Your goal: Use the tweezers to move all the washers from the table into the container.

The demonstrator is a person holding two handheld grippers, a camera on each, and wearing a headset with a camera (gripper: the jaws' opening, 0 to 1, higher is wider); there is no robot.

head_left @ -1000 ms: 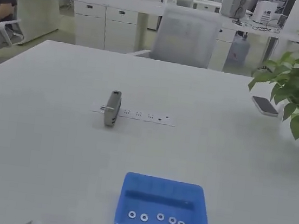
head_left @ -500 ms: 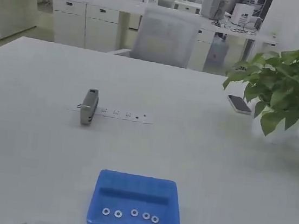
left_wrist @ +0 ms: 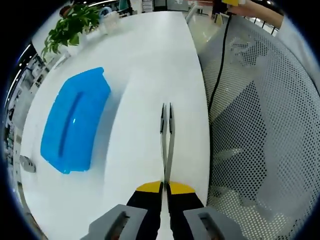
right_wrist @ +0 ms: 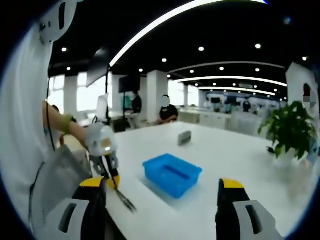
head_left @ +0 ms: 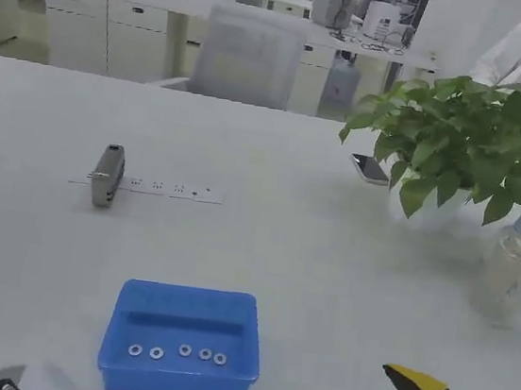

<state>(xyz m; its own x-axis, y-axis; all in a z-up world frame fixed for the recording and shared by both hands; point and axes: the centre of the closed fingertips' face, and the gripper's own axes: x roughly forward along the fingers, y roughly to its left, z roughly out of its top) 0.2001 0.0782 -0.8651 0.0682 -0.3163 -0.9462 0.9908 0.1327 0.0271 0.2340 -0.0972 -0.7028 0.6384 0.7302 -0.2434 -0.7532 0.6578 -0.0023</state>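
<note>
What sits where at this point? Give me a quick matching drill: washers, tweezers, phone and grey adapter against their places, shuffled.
Things:
1. washers
2. tweezers
3. phone
4. grey adapter

Places:
A. on the table beside the potted plant
B. at the end of the power strip
C. in a row inside the blue container
D. clamped in the left claw

Pairs: 1-C, 2-D, 3-A, 4-B.

The white tabletop [head_left: 310,258] carries a blue container [head_left: 176,382] at the near edge, a power strip [head_left: 171,189] farther left, and a phone [head_left: 371,170], potted plant [head_left: 458,134] and bottle [head_left: 519,255] right.
</note>
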